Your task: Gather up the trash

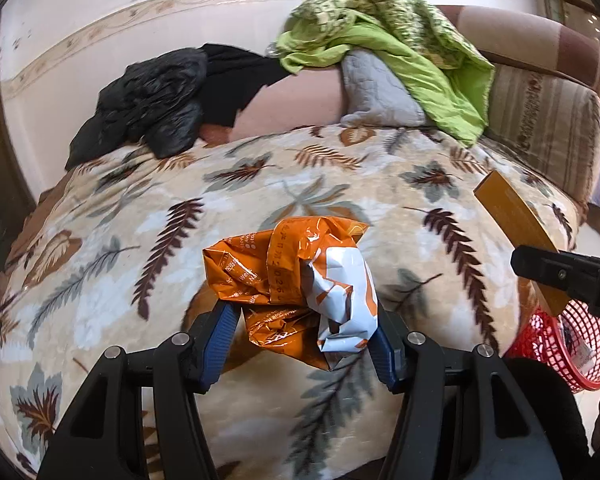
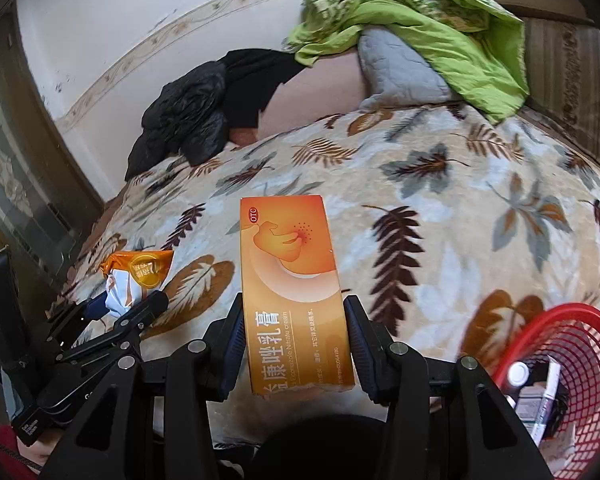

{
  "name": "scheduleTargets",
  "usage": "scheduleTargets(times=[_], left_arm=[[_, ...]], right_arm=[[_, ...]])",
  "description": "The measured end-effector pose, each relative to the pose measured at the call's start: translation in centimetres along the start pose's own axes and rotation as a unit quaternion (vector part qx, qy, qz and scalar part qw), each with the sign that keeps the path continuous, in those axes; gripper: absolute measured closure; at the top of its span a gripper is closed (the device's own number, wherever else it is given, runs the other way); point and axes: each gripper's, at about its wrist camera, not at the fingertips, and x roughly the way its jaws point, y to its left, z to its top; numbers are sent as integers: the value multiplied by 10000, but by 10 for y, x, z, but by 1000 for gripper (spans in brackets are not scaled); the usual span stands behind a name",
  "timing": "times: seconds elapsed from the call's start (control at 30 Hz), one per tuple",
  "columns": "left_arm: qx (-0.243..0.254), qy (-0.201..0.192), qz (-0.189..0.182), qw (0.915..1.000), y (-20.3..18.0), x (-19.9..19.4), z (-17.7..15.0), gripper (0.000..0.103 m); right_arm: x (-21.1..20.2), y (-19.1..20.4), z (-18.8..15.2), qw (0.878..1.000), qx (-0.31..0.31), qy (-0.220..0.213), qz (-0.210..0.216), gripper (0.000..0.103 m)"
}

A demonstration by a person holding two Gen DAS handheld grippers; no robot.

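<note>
My left gripper (image 1: 302, 316) is shut on a crumpled orange and white wrapper (image 1: 300, 272), held above the leaf-patterned bed cover (image 1: 140, 208). The wrapper also shows in the right wrist view (image 2: 134, 280), with the left gripper (image 2: 112, 312) at the lower left. My right gripper (image 2: 296, 332) is shut on a flat orange cream box (image 2: 292, 280), held over the bed. The box (image 1: 516, 232) and right gripper show at the right edge of the left wrist view. A red mesh basket (image 2: 572, 372) with trash inside stands at the lower right, and it also shows in the left wrist view (image 1: 560, 344).
A black plastic bag and black cloth (image 1: 168, 96) lie at the bed's far left. A green blanket (image 1: 388, 40) drapes over a grey pillow (image 1: 376, 88) at the far end. A striped brown headboard (image 1: 548, 120) is at the right. A dark cabinet (image 2: 16, 168) stands at the left.
</note>
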Motion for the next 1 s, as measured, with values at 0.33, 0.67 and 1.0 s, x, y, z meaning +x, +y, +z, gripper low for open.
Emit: scheduleTargets(times=[0.33,0.67,1.0], left_arm=[[399,-54,-412,9983,-44,-3,16,44],[828,-106,-1197,9893,-101,-9,40,44],[1303,255,-2423,9611,-173,-15,53,44]], right_arm=[[-43,-55,-13,9975,564,-102,-414,52],[-85,-111,-24,9878,1100,-215,-1083,52],[-132,-162,-42,9718,1676,-319,-1627,52]])
